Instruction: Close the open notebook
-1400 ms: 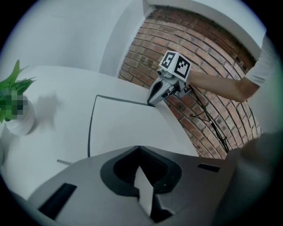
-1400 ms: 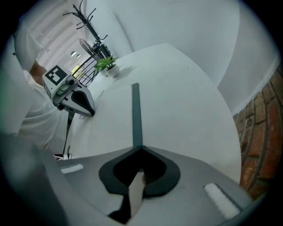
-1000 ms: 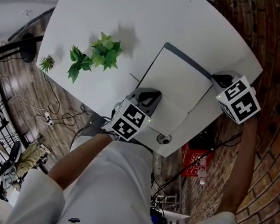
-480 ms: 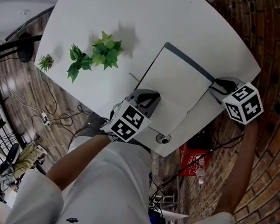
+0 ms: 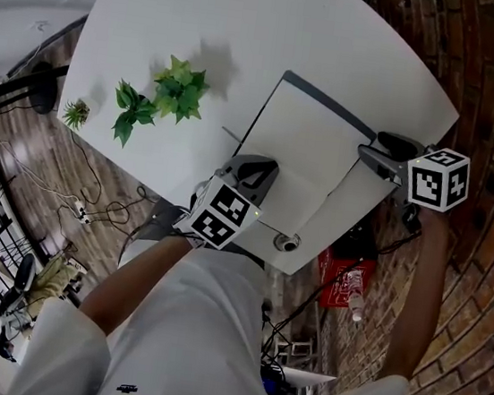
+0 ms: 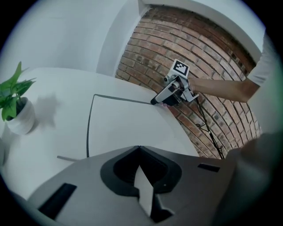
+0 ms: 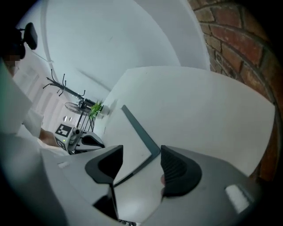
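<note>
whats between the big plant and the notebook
Bare table between big plant and notebook, except a thin grey strip at the notebook's edge; head view shows it.

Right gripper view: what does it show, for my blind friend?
The right gripper has just been opening its fingers; the corner of a white notebook lies between them, ungripped. Beyond are the white table and the left gripper.

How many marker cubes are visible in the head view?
2. One cube on the left tongs, at the notebook's near edge; the other on the right tongs, at its right edge.
</note>
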A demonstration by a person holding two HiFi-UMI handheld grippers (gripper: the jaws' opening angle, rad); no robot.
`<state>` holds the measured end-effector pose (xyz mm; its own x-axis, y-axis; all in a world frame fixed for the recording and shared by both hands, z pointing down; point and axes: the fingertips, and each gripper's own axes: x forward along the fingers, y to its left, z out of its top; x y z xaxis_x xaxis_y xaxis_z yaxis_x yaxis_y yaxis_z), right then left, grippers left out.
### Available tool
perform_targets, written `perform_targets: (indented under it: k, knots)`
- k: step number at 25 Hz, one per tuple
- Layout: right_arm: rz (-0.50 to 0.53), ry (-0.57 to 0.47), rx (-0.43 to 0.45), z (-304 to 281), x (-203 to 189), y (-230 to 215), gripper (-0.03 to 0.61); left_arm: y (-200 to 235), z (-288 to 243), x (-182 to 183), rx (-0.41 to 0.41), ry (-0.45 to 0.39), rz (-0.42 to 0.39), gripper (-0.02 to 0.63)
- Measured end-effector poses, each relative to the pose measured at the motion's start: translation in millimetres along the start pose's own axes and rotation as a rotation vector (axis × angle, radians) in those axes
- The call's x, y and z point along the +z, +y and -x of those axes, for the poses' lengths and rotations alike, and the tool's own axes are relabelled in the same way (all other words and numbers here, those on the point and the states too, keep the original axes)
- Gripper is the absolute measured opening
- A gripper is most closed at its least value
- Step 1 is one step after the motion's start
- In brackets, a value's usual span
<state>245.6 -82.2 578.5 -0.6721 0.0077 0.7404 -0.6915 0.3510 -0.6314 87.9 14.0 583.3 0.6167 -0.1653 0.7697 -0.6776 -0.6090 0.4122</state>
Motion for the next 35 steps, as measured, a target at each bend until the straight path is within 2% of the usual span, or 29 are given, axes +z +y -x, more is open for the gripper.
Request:
perform_targets:
  k: [4, 7, 12, 16, 19, 24, 28, 35]
  knots:
    - [-0.034, 0.013, 0.014, -3.0, 1.3, 2.4, 0.281, 1.5, -1.1, -1.2, 0.004, 0.002, 0.0, 0.009]
    - [-0.086, -0.006, 0.066, -2.2, 2.0, 1.9, 0.281, 2.0, -2.6, -2.5, 0.0, 0.01, -0.005, 0.009]
    - [-0.078, 0.015, 0.099, -5.6, 2.8, 7.2, 0.27, 1.7, -3.1, -2.8, 0.01, 0.008, -0.002, 0.009]
    - [-0.049, 0.024, 0.095, -10.5, 0.4, 9.6, 0.207, 0.7, -3.0, -1.9, 0.007, 0.013, 0.002, 0.009]
    - [-0.017, 0.04, 0.061, -14.6, -2.1, 5.0, 0.123, 0.9, -2.6, -0.7, 0.005, 0.014, 0.005, 0.009]
    - [-0.004, 0.014, 0.059, -13.8, -1.4, 6.8, 0.06, 1.5, -2.7, -0.6, 0.001, 0.013, 0.006, 0.009]
    - [0.005, -0.002, 0.064, -7.7, 0.2, 16.0, 0.052, 0.2, -0.3, 0.0, -0.001, 0.016, 0.004, 0.009]
    - [0.063, -0.017, 0.018, 4.8, 1.0, 36.2, 0.051, -4.6, 11.7, 5.4, -0.019, -0.005, -0.007, 0.009]
